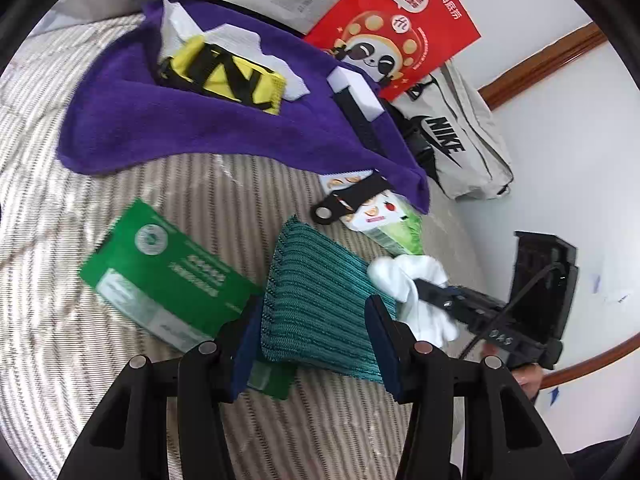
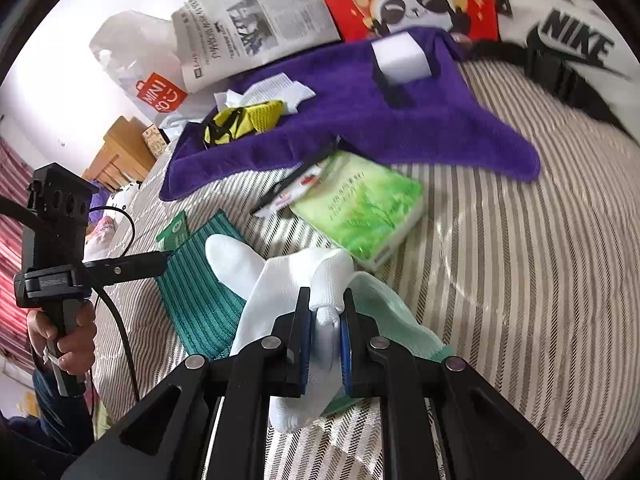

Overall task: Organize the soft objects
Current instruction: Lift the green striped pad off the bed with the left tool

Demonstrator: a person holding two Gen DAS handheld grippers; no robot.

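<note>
We are viewing a bed point(image 2: 520, 280) with a striped cover, carrying scattered soft things. The right tool point(image 2: 326, 320) is gripping a bunch of white socks point(image 2: 280, 280), its jaws narrowed onto the fabric; the socks are lying partly over a teal ribbed cloth point(image 2: 196, 292) and a pale green cloth point(image 2: 400, 320). The left tool point(image 1: 316, 344) is standing wide, its jaws straddling the near end of the teal ribbed cloth point(image 1: 320, 300), whether touching it we cannot tell. A green packet point(image 1: 168, 280) is lying partly beneath that cloth. Just beyond the socks a light green tissue pack point(image 2: 360, 208) is resting. Farther back a purple towel point(image 1: 180, 120) is spreading across the bed, carrying a yellow pouch point(image 1: 228, 76) and a white block point(image 1: 360, 92). Behind it a red paper bag point(image 1: 400, 20), a grey Nike bag point(image 1: 452, 140) and a newspaper point(image 2: 256, 20) are lying.
</note>
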